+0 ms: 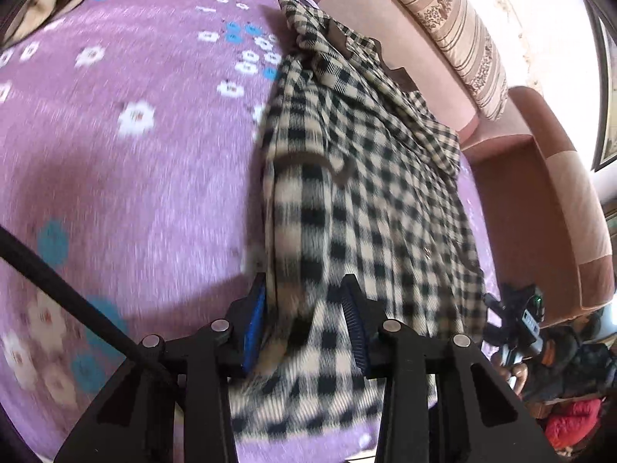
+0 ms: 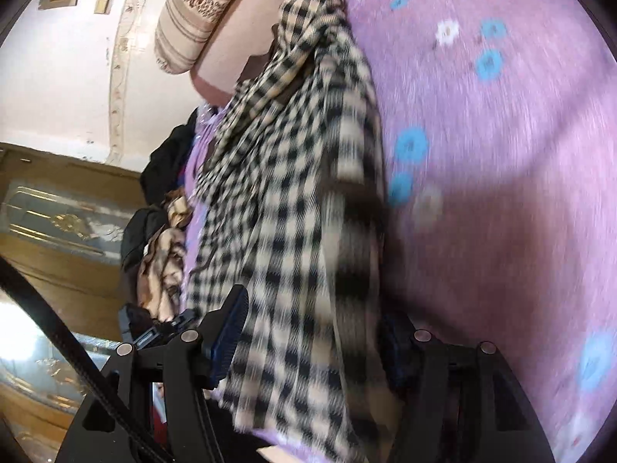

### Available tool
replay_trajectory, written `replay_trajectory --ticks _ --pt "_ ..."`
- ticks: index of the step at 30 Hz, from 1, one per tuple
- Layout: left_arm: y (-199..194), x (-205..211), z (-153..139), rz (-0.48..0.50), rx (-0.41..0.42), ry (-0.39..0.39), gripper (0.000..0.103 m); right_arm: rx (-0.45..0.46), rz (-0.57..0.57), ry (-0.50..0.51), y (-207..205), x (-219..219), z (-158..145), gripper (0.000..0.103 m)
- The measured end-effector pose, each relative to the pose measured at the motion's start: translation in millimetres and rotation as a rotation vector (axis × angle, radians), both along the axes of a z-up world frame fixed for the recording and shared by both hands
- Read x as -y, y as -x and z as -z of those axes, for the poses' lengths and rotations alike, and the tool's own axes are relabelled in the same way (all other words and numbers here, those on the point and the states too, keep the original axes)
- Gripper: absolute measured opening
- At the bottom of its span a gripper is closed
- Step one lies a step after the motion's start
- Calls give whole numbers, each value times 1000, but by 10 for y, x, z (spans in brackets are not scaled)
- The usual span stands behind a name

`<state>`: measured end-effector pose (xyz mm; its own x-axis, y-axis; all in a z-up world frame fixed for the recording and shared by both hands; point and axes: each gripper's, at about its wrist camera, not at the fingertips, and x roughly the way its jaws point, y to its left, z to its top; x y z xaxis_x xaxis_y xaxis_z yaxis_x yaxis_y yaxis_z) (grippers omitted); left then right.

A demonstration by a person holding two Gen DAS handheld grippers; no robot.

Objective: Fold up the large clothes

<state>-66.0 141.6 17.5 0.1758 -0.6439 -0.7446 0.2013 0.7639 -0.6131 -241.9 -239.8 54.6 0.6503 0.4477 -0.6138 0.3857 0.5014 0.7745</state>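
Note:
A black-and-cream checked shirt [image 1: 366, 177] lies stretched along the edge of a purple flowered bedsheet [image 1: 135, 154]. My left gripper [image 1: 304, 305] has its blue-padded fingers apart with the shirt's near hem between them; the cloth fills the gap. In the right wrist view the same shirt [image 2: 285, 200] runs from the headboard down to my right gripper [image 2: 312, 332], whose fingers stand wide apart with the hem lying between them. Both views are motion-blurred. The other gripper [image 1: 516, 320] shows at the shirt's far right corner in the left view.
A pink-brown headboard [image 1: 540, 200] and a striped pillow [image 1: 462, 31] border the bed. A pile of dark and tan clothes [image 2: 162, 231] lies beyond the bed edge, with a wooden cabinet [image 2: 58, 231] behind. The purple sheet [image 2: 501, 154] spreads beside the shirt.

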Motion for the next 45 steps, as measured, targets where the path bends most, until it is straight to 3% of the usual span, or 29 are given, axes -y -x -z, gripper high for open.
replay_trajectory --ticks 4,8,12,16,17,18,20,23,30,38,41,45 --pt "192 -41 16 -11 -14 34 36 28 4 -39 183 -156 17 66" --pt "270 -76 9 -14 6 21 36 43 -13 -55 285 -296 28 66" --pt "314 -35 -1 -18 31 1 44 37 -10 6 290 -418 1 66" --pt "382 52 -39 -30 74 -69 44 23 10 123 257 -576 -61 63" --pt "403 85 -58 -29 85 -105 35 1 14 168 248 -619 -74 51" --pt "426 120 -81 -32 98 -173 8 -19 15 198 248 -623 -77 37" --pt "456 104 -123 -38 104 -201 6 -52 22 220 256 -592 -74 16" --pt "529 0 -263 -63 128 -181 6 -48 44 153 292 -516 -54 8" --pt "895 -119 -540 -55 171 -128 6 -8 29 132 542 -521 -234 5" --pt "1181 -229 -428 -77 118 -114 6 -15 -55 122 887 -706 -280 5" --pt "1158 -274 -454 -77 105 -95 6 -14 -89 144 858 -719 -312 5" --pt "1031 -166 -651 -44 151 -119 6 25 -122 167 638 -664 -491 5"
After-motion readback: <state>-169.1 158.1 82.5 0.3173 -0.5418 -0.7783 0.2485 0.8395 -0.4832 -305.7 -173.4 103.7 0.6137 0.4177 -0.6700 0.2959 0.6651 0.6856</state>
